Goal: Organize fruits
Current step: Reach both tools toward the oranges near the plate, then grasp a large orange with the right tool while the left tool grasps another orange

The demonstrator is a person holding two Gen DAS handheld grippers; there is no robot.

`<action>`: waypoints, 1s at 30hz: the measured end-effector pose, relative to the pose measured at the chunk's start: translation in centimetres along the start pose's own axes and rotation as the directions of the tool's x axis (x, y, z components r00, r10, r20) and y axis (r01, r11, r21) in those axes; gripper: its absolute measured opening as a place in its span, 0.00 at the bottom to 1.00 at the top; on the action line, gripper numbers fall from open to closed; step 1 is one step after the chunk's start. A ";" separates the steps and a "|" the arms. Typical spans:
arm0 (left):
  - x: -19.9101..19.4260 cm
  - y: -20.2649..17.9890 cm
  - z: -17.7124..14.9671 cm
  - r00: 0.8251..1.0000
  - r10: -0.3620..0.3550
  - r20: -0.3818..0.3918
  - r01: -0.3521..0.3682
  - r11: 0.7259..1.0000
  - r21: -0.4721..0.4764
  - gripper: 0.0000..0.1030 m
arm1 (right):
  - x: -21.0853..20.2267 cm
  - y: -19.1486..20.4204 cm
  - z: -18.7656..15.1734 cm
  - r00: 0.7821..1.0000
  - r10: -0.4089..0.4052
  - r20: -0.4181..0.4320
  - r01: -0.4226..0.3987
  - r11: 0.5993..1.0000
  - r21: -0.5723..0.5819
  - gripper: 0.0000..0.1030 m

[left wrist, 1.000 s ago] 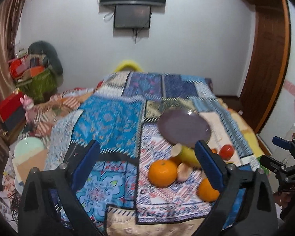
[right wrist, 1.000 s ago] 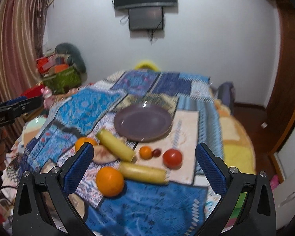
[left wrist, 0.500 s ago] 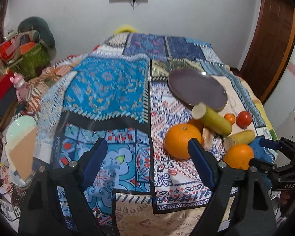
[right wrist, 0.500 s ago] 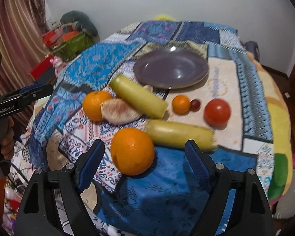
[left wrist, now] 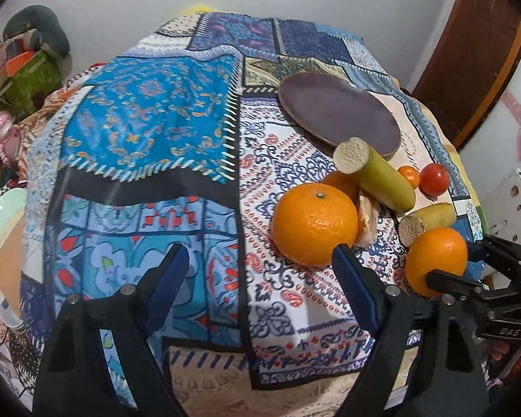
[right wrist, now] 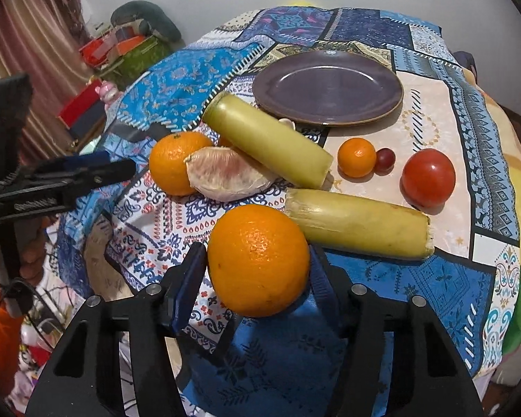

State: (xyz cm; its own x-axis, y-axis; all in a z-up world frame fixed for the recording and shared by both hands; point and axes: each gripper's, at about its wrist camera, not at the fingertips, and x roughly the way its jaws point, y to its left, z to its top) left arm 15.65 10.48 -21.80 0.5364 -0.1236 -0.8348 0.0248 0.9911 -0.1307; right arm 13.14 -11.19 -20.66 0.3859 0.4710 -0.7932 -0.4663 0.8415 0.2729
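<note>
Patchwork-covered bed (right wrist: 416, 111) carries an empty purple plate (right wrist: 326, 87). My right claw (right wrist: 257, 271) brackets the near orange (right wrist: 258, 260), jaws beside it, contact unclear. My left claw (left wrist: 260, 278) stands apart, just short of another orange (left wrist: 314, 224).

Your left gripper (left wrist: 260, 278) and right gripper (right wrist: 257, 274) share one build: matte black frames, silver screw heads at the knuckles, ribbed blue pads (left wrist: 352, 286) (white lettering, unreadable, marks each body). Bare fingers (right wrist: 31, 262) show at nine o'clock.
</note>
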 end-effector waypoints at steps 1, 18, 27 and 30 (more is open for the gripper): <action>0.2 -0.1 0.1 1.000 -0.004 -0.004 0.004 1.000 0.005 0.82 | -0.3 -0.1 0.1 1.000 0.002 0.011 -0.002 1.000 0.005 0.54; 3.9 -2.1 2.1 0.995 -0.078 -0.060 0.081 0.996 0.035 0.83 | -3.6 -3.2 3.2 0.986 -0.023 0.166 0.014 0.998 0.055 0.54; 3.8 -2.7 2.3 0.991 -0.125 -0.057 0.127 0.991 0.038 0.63 | -4.2 -4.5 3.2 0.982 -0.028 0.186 0.012 0.996 0.085 0.54; 3.7 -2.7 2.3 0.990 -0.124 -0.062 0.126 0.991 0.032 0.62 | -4.5 -4.7 3.1 0.981 -0.032 0.194 0.014 0.996 0.092 0.54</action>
State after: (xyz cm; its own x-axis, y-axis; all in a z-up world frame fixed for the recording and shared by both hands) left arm 19.54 7.46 -23.25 0.4762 -0.2487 -0.8435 0.1193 0.9686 -0.2182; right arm 16.07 -16.45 -16.64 0.5473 0.4862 -0.6812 -0.3858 0.8689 0.3102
